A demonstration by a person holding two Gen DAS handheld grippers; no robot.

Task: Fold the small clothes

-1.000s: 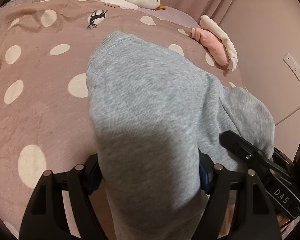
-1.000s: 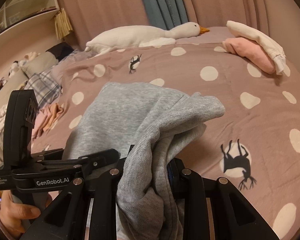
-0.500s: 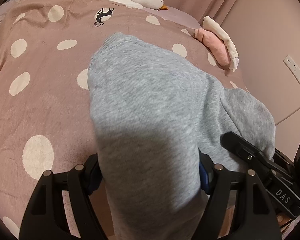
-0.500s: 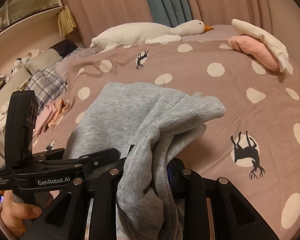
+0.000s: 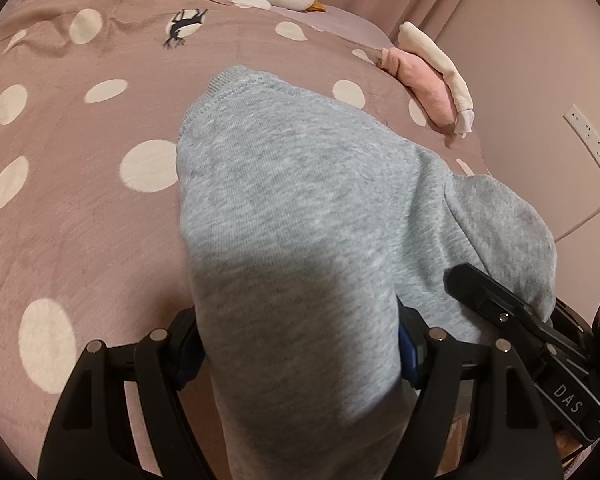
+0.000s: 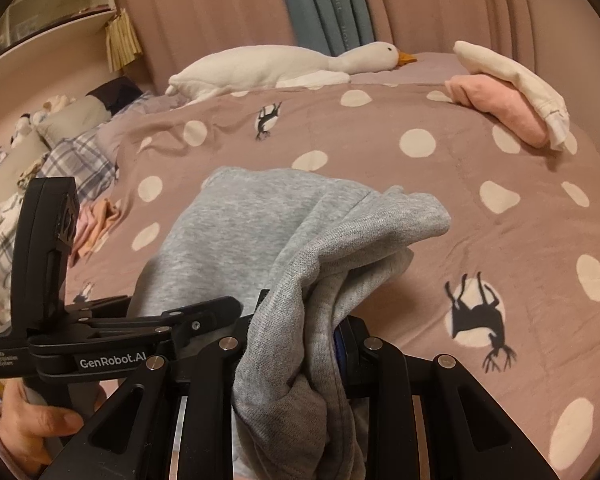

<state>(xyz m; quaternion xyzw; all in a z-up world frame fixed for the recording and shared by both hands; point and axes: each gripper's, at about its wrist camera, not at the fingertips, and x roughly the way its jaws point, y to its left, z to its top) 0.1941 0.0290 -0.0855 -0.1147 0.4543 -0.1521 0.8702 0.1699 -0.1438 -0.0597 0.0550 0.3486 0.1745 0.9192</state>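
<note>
A grey sweatshirt garment (image 5: 300, 208) lies folded on the pink polka-dot bed cover (image 5: 80, 208), its ribbed hem pointing away from me. My left gripper (image 5: 300, 344) is shut on its near edge, fingertips hidden under the cloth. My right gripper (image 6: 296, 340) is shut on a bunched layer of the same grey garment (image 6: 240, 232), lifted slightly over the cover (image 6: 500, 168). The left gripper's body (image 6: 112, 332) shows at the left of the right wrist view; the right gripper's body (image 5: 532, 336) shows at the right of the left wrist view.
A folded pink and cream clothes stack (image 6: 508, 88) sits at the bed's far right, also in the left wrist view (image 5: 432, 80). A white plush goose (image 6: 284, 66) lies along the far edge. Loose peach clothes (image 6: 96, 224) lie at the left. A wall stands at the right (image 5: 540, 60).
Both grippers have moved forward over the bed with the grey garment in them; the goose and clothes stack look closer. The grips are unchanged.
</note>
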